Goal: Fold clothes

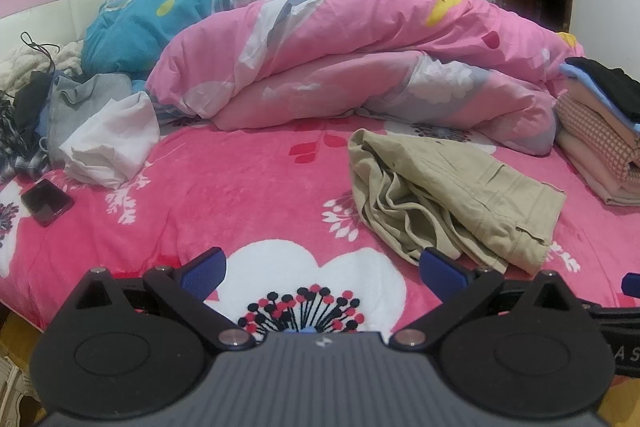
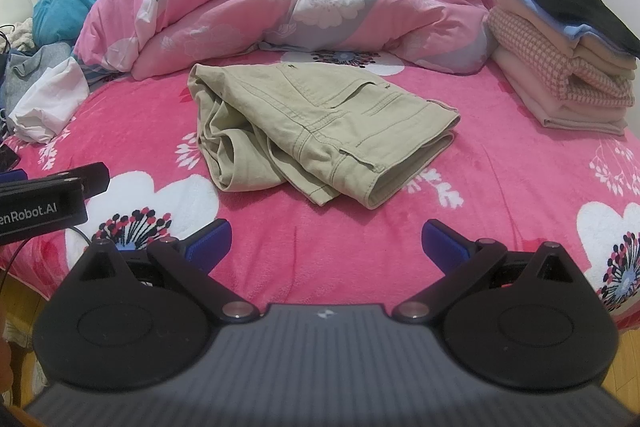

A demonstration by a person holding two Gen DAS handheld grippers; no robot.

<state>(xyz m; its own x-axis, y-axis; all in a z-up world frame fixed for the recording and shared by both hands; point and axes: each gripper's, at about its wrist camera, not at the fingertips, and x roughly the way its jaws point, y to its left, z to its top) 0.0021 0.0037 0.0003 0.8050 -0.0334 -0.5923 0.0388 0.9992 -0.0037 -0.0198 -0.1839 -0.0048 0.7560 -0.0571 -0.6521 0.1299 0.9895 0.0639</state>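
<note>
Both grippers empty, jaws wide: left gripper (image 1: pixel 322 273), right gripper (image 2: pixel 326 245) low over bed's near edge. Khaki trousers (image 2: pixel 320 119) lie mid-blanket (image 2: pixel 520 187), roughly folded, between folded stack (image 2: pixel 560 59) & loose pile. Risk: pinching one layer only, fold spills open.

At the left edge of the right wrist view, the left gripper (image 2: pixel 56 205) bears white lettering cut off to "enRobot.AI". At the right edge of the left wrist view, a black strap (image 1: pixel 626 353) shows "A S".
</note>
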